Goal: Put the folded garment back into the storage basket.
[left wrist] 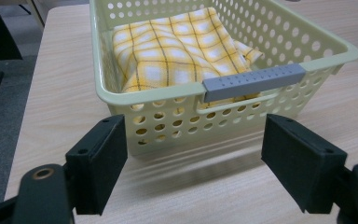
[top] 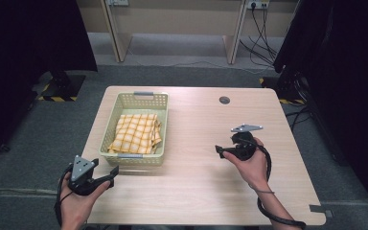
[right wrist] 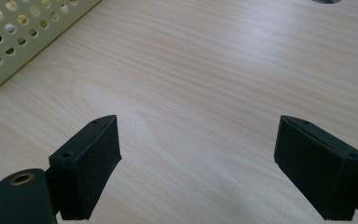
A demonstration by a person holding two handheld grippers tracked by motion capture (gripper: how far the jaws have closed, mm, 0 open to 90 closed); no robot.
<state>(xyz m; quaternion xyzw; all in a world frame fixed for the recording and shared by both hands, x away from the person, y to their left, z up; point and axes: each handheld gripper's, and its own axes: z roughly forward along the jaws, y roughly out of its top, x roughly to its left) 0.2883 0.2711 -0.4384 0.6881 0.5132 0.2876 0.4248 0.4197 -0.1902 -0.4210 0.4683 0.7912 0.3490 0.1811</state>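
A pale green perforated basket (top: 109, 130) stands on the left half of the wooden table (top: 196, 187). A folded yellow checked cloth (top: 136, 133) lies inside it. My left gripper (top: 111, 176) hovers at the table's front left, just short of the basket's near wall, open and holding nothing. From the left gripper view, the jaws (left wrist: 196, 163) frame the basket (left wrist: 144, 98), its grey handle (left wrist: 254, 81) and the cloth (left wrist: 177, 46). My right gripper (top: 219, 152) is held over the bare table right of the basket, open and holding nothing. Its jaws (right wrist: 198, 163) point at bare wood, with the basket's wall (right wrist: 23, 37) at top left.
A round cable hole (top: 224, 100) sits in the table's far right part. Dark curtains flank both sides, and wooden desk legs and cables stand beyond the far edge. Grey floor surrounds the table.
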